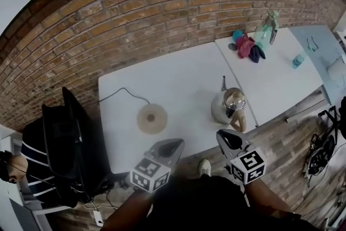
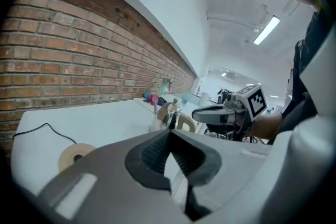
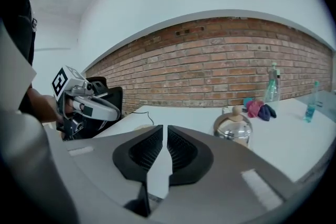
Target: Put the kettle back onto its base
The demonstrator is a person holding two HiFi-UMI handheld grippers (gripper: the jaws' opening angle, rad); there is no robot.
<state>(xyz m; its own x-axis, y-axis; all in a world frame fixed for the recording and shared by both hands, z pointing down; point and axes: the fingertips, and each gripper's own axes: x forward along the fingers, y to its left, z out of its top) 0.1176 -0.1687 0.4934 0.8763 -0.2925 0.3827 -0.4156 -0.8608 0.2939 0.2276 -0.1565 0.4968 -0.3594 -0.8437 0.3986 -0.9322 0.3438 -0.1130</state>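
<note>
A steel kettle (image 1: 228,105) with a wooden knob and handle stands near the front right corner of the white table (image 1: 178,78). Its round tan base (image 1: 152,118), with a black cord, lies to the left, well apart from the kettle. My left gripper (image 1: 172,145) hovers at the table's front edge just right of the base, shut and empty. My right gripper (image 1: 228,138) hangs just in front of the kettle, shut with nothing held. The left gripper view shows the jaws (image 2: 170,135) meeting, with the kettle (image 2: 169,114) and base (image 2: 76,155) beyond. The right gripper view shows the kettle (image 3: 233,127) ahead to the right.
A second table (image 1: 281,78) adjoins on the right, carrying a spray bottle (image 1: 266,30), coloured cloths (image 1: 247,46) and a small bottle (image 1: 298,60). A brick wall (image 1: 135,13) runs behind. A black bag (image 1: 67,138) and a seated person (image 1: 21,170) are at the left.
</note>
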